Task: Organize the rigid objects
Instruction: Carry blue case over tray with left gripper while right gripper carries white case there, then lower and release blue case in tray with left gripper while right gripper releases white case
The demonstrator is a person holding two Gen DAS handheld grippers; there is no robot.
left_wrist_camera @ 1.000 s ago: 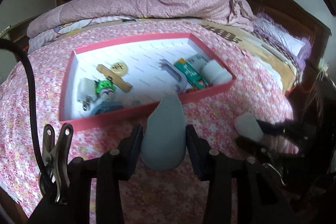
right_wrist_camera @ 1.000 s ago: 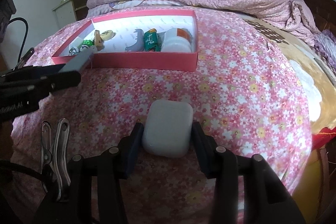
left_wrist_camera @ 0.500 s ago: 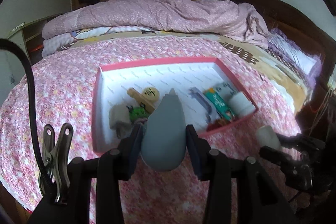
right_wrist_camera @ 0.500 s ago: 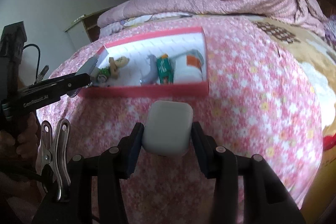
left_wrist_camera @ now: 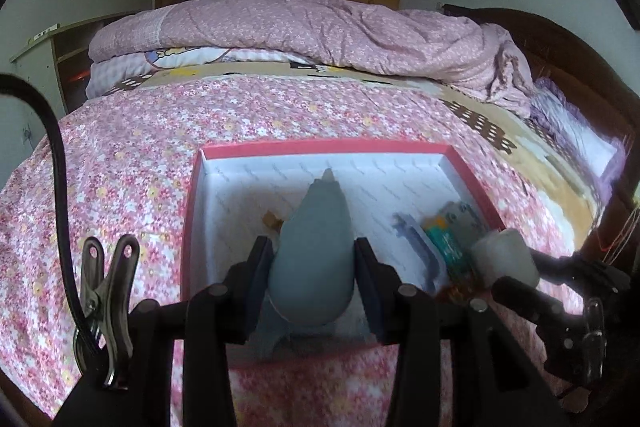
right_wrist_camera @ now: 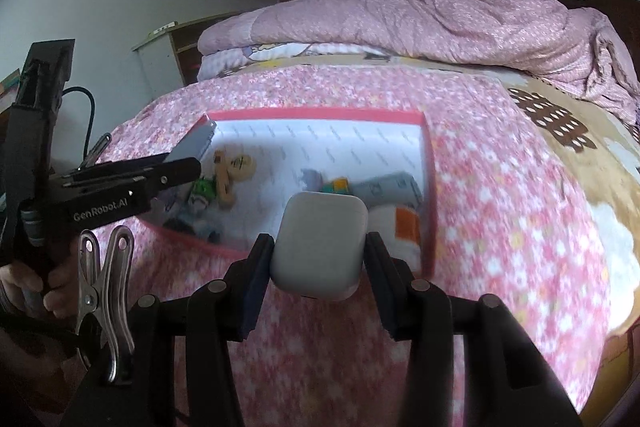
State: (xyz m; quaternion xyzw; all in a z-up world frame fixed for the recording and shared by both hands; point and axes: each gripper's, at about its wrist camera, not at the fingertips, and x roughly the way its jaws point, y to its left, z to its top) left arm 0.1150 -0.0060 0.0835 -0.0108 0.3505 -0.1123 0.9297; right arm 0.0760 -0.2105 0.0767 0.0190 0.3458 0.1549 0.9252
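Grey and smooth, the teardrop-shaped thing sits clamped between my left jaws, which are closed on its wide end so its narrow tip juts forward over the pink box on the bed. My right jaws are closed on the white earbud case, gripping it by its two sides just short of the box's near wall. Both loads are hard and slick, and I judge that to be the trouble: the grey piece tapers, so a squeeze on its curve could squirt it forward out of my hold, and the case could twist if I tip my wrist. The box already holds a wooden figure, a green toy, a green packet, a grey clip and a white bottle with an orange label, so a careless drop may land on them or bounce out onto the flowered quilt. My two tools are close together, and crossing paths over the box could knock one load loose. The soft mattress may also let the box tilt if I press its rim.
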